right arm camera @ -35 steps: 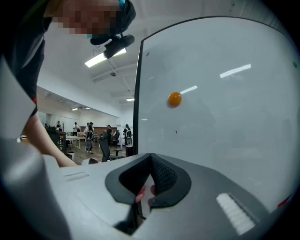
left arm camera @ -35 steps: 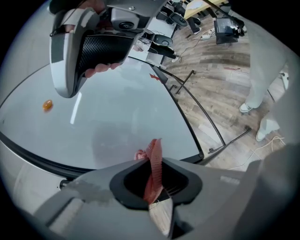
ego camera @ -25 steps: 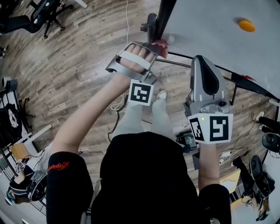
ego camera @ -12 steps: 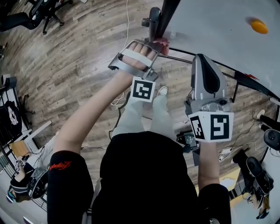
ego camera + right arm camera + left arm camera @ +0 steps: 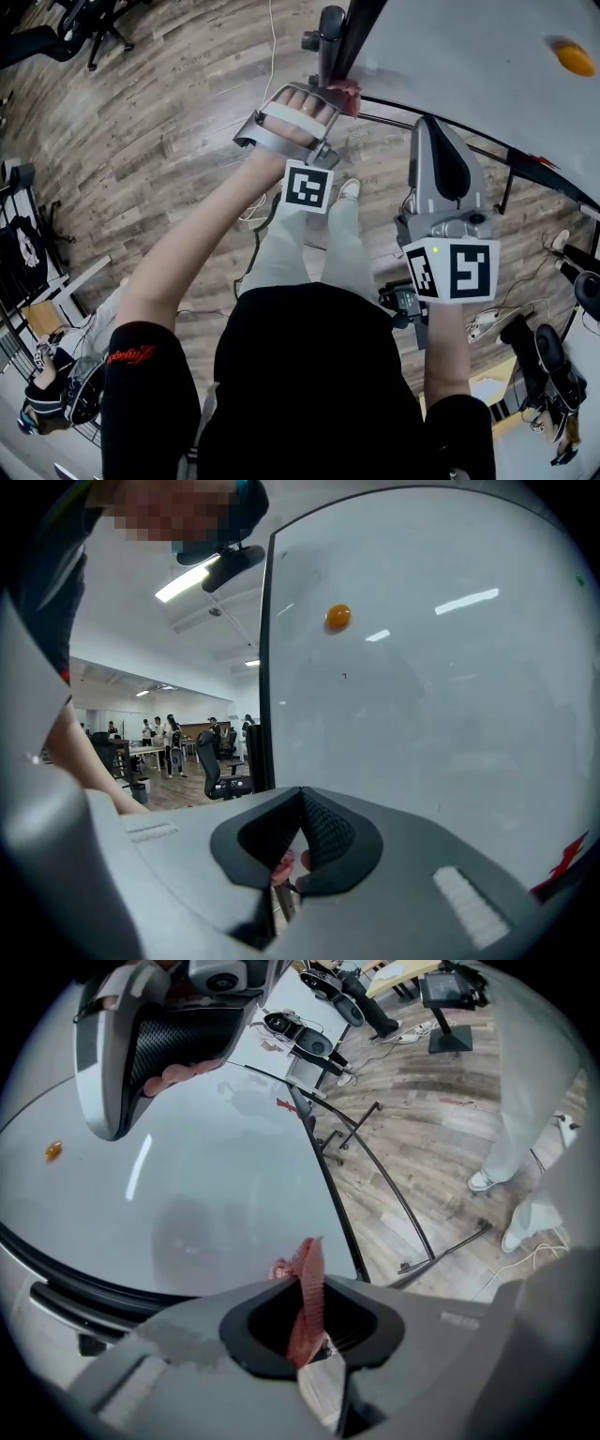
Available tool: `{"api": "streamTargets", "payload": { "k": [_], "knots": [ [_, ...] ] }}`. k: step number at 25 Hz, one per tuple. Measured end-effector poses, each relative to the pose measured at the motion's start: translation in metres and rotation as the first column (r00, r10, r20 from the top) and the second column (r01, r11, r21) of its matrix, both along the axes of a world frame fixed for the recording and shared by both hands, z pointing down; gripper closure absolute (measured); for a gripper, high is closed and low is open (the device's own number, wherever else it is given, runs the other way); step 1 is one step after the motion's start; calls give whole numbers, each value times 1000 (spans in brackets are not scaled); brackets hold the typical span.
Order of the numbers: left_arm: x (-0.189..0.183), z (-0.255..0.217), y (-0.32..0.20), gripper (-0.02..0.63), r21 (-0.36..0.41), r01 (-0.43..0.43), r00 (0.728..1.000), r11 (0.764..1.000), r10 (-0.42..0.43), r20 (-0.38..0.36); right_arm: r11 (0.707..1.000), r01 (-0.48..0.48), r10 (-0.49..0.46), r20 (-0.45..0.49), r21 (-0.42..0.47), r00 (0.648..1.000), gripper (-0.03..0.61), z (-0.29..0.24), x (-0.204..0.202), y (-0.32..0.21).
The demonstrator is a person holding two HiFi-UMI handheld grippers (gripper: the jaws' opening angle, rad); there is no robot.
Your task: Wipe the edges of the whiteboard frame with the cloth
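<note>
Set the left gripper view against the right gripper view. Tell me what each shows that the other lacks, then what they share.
Only the left gripper view: the pink cloth pinched in the left gripper, right at the board's edge, and the stand's black bars below.
Only the right gripper view: the open office beyond the board, with people, chairs and a ceiling light.
Both: the whiteboard, its black frame and the orange dot on it.
</note>
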State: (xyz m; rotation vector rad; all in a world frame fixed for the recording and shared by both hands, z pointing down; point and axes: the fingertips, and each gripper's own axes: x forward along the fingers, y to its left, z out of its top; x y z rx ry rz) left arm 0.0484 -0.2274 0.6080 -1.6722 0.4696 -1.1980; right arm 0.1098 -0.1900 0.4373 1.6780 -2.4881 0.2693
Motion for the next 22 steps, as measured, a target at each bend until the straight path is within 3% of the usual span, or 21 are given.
{"api": "streamTargets", "payload": {
  "k": [22],
  "knots": [
    [4, 51, -8, 561, -42, 11, 1000, 999, -10, 23, 998, 2, -2, -1, -69, 1000, 577, 40, 0, -5]
  ]
}}
